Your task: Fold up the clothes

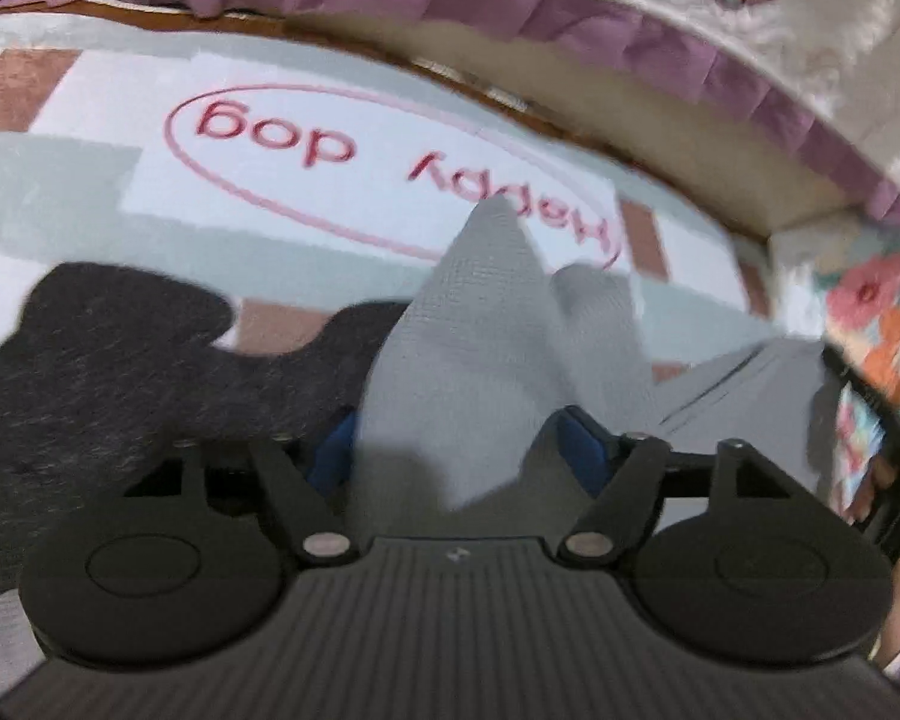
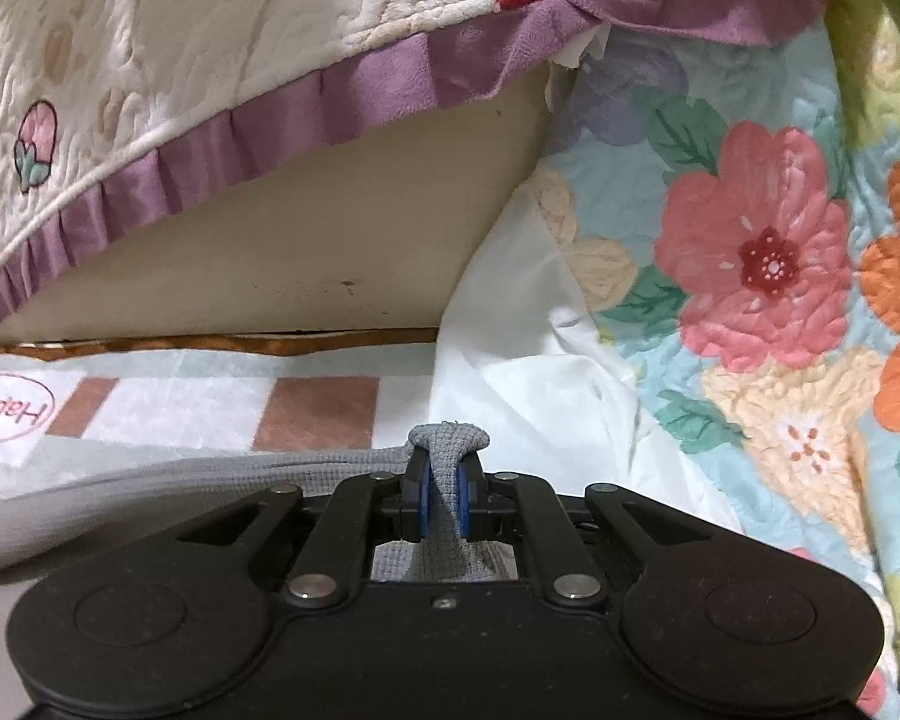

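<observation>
Our right hand-held gripper (image 2: pixel 444 501) is clamped on a bunched edge of the grey garment (image 2: pixel 447 480). The left hand-held gripper (image 1: pixel 456 450) stands wide, cloth draped between its pads. We judge a fold is underway, the garment lifted over the mat (image 1: pixel 90 192). Dark cloth (image 1: pixel 120 348) lies at nine o'clock; a floral quilt (image 2: pixel 750 252) crowds three o'clock.

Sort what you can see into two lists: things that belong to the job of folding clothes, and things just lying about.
Part of the job:
- grey garment
- left gripper, its fingers apart around the cloth
- right gripper, pinching a bunch of the grey cloth

Just lying about:
- dark garment
- rug
- frilled quilt
- flowered quilt
</observation>
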Demonstrator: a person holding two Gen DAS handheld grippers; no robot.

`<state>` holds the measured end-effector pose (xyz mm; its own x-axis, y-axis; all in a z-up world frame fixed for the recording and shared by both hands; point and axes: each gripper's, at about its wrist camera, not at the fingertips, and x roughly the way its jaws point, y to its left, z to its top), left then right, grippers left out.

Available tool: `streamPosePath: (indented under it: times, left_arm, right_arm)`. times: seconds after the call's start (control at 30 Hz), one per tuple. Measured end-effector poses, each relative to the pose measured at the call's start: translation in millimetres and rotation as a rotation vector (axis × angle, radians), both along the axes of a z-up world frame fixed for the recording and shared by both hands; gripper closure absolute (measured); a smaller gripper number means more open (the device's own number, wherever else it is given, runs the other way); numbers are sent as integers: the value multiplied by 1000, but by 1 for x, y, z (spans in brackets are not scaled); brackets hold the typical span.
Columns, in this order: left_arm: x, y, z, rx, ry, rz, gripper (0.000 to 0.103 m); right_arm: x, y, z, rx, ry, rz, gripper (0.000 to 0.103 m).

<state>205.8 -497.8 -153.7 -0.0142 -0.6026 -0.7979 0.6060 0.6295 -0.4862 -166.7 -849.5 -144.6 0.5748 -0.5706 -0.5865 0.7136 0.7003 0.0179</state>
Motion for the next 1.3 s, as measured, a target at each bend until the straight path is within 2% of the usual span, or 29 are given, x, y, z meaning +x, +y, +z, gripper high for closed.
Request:
streamPosePath:
  times: [0.03,0.07,0.1,0.17,0.37,0.43,0.5,0.57,0.63,0.67,0.83,0.9,1.03,1.07,1.13,1.23,1.27,1.3]
  left_arm:
    - [-1,-5,1,6,19,-26,44]
    - [-2,-14,8,39,-11,-71,89]
    - [-3,-23,15,72,-41,-116,98]
    - [-5,-40,30,135,-105,-202,98]
    - [4,-79,69,122,-502,-193,99]
    - [7,-92,82,117,-634,-189,96]
    - [10,-105,95,111,-766,-184,81]
    - [14,-117,106,106,-886,-178,80]
    - [20,-102,87,104,-779,-152,70]
    - [22,-92,77,115,-752,-135,64]
    - [38,-44,35,215,-666,-93,60]
    - [49,-24,23,251,-616,-65,47]
    - [72,2,5,343,-541,31,33]
    - [76,5,3,369,-556,71,30]
    - [80,11,1,343,-563,116,24]
    - [87,12,-8,318,-501,112,19]
    - [86,15,-9,297,-486,134,15]
    - [84,19,-9,299,-469,161,7]
  right_arm:
    - [0,-1,0,5,-2,7,94]
    - [0,-2,0,11,-4,13,94]
    - [-1,-2,0,16,-11,15,94]
    - [-4,-4,-1,26,-24,19,94]
    - [-6,-10,-1,56,-102,21,94]
    - [-1,-10,-6,36,-82,8,94]
    - [0,-13,-14,42,-68,-8,94]
    - [0,-15,-21,48,-56,-24,94]
    - [-3,-17,-22,60,-58,-35,94]
    - [-2,-16,-22,55,-53,-32,94]
    - [0,-14,-21,38,-37,-25,94]
    - [0,-14,-19,35,-39,-25,94]
    - [2,-11,-15,1,-29,-7,94]
    - [2,-11,-14,-2,-31,-6,94]
    - [2,-13,-16,3,-32,-6,94]
    - [1,-14,-16,14,-43,-9,94]
    - [0,-14,-16,17,-47,-9,94]
    - [0,-14,-15,12,-49,-6,94]
